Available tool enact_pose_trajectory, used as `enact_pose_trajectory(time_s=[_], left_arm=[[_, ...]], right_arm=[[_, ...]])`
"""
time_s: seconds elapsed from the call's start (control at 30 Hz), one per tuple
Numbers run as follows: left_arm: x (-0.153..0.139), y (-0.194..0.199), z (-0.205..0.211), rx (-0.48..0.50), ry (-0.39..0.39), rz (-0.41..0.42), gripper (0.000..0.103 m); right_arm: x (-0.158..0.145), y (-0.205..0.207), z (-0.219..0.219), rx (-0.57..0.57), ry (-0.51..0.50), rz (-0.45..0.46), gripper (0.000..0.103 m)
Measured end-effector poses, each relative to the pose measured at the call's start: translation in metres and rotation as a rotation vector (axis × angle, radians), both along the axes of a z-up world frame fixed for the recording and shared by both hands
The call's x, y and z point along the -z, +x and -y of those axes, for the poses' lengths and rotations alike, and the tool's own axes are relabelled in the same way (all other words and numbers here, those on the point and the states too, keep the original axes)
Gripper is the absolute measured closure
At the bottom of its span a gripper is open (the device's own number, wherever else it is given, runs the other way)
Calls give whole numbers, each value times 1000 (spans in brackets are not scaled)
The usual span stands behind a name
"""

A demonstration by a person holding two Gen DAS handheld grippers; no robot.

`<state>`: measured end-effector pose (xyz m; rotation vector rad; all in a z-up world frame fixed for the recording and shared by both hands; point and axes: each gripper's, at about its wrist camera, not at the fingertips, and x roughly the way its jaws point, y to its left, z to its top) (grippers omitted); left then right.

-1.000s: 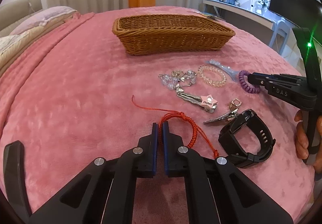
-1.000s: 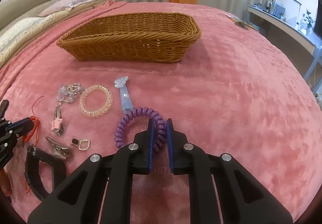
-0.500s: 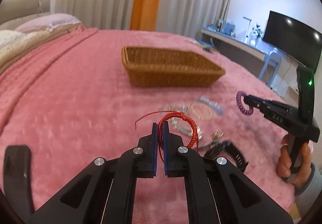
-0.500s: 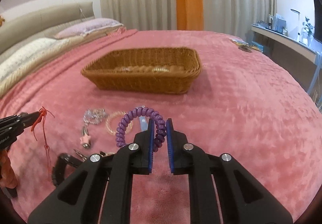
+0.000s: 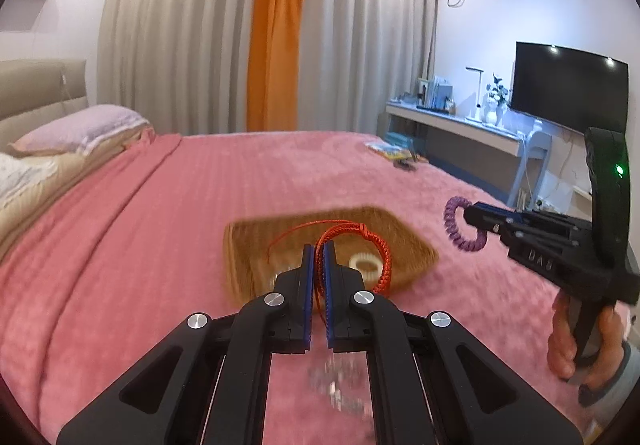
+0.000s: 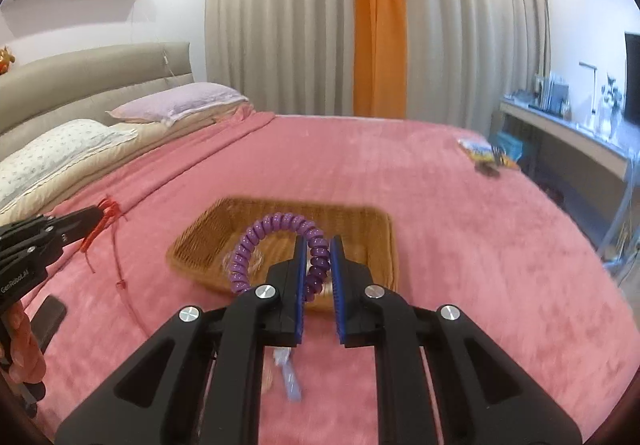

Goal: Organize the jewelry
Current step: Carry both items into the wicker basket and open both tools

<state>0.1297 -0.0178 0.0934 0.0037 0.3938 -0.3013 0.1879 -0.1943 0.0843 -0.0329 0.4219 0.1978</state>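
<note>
With both pieces airborne short of the basket [image 5: 412, 245], left gripper [image 5: 318, 251] pinches the limp red cord [image 5: 372, 241] mid-loop and right gripper [image 6: 318, 259] clamps one springy, light purple coil [image 6: 276, 225] turn—neither looks fragile.

1. Your left gripper [image 5: 317, 249] is black plastic with blue ribbed pads and four round silver screws.
2. Your right gripper [image 6: 318, 245] matches it; seen from the side, it carries pale "DAS" lettering and a green light.
3. A grey-blue cuff [image 5: 618, 369] shows at your right wrist.
</note>
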Motion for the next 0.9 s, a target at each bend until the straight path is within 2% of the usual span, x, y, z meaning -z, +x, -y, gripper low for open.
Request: enact_pose_trajectory(time_s=[0.17,0.3,0.37,0.5,0.67,0.9], left_arm=[[-11,52,11,-5,-40,-4,100],[-1,95,17,-11,-61,-41,100],[13,118,17,1,-92,-87,100],[45,156,26,-22,-60,-176,100],[71,179,30,-14,-25,-266,100],[96,184,39,14,11,-337,100]], right_arm=[[-5,41,-8,36,-32,29,93],[6,85,-4,68,-10,-51,93],[15,108,-3,70,11,-109,93],[35,140,-6,72,8,-210,93],[66,169,-16,67,-28,-359,93],[96,185,-25,45,-30,-479,93]])
